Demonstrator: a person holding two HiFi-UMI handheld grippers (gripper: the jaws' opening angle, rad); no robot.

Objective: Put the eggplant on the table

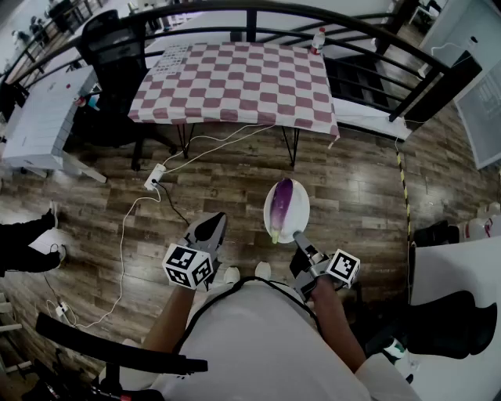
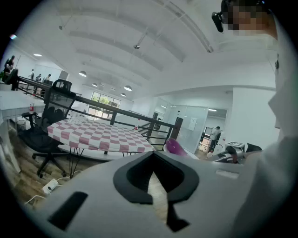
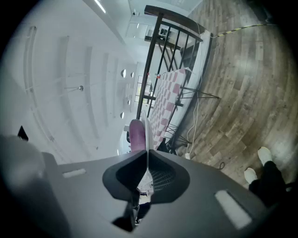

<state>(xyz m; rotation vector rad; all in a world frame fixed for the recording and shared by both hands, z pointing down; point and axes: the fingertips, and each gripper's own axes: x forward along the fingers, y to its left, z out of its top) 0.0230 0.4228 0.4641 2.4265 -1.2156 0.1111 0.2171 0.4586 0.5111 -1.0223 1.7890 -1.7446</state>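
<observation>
The person's white shoes stand on the brown wood-plank floor, with both grippers held out in front of the white shirt. The left gripper is clenched on nothing: its tips meet and only the floor shows through the hollow behind them. The right gripper is clamped on the near rim of a round white plate, which is seen edge-on between its jaws in the right gripper view.

The long purple eggplant lies lengthways along the middle of that plate, its greenish stem end toward the near rim. Plate and eggplant are in the air above the floor, well short of the near edge of the table with the pink-and-white chequered cloth.

Bare floor lies between the plate and that edge. Off to the left, a white power strip sits on the planks, and a thin white cable trails from it toward the person. A black mesh office chair stands against the table's left edge. A small bottle stands at the table's far right corner. Behind the table runs a black metal railing.
</observation>
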